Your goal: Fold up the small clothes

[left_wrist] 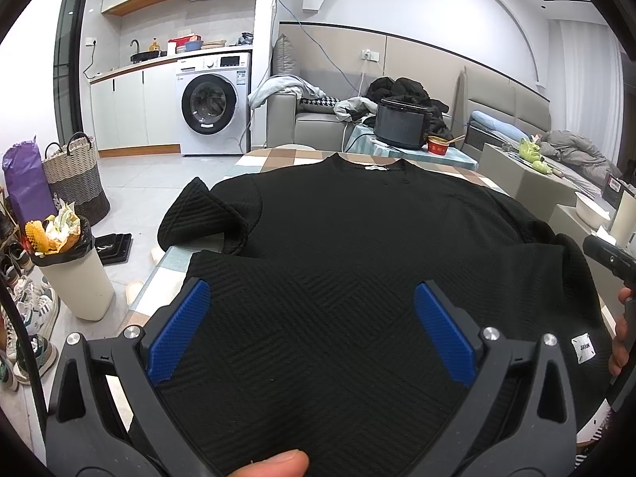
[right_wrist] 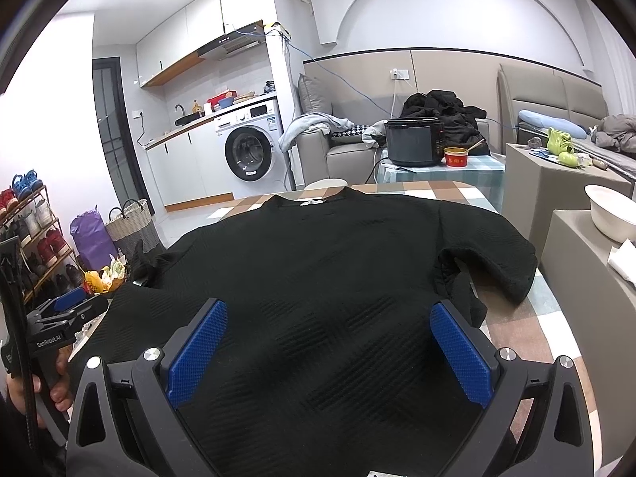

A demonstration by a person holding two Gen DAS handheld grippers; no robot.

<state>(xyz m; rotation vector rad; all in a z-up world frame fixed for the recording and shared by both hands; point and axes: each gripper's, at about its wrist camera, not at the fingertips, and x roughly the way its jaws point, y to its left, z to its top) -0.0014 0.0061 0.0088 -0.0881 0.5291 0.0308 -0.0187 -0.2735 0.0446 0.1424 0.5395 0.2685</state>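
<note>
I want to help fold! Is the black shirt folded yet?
Not yet. The black shirt lies spread flat on the checked table, collar far, both sleeves out sideways.

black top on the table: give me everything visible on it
The black top lies flat, spread out on the checked tablecloth, neckline with a white label away from the cameras, hem nearest them. Its fabric looks thick, with a raised herringbone texture. Both short sleeves are bent inward and rumpled, and a white tag shows near the hem. The left hand-held gripper and right hand-held gripper are open above the hem, gripping nothing.
</note>
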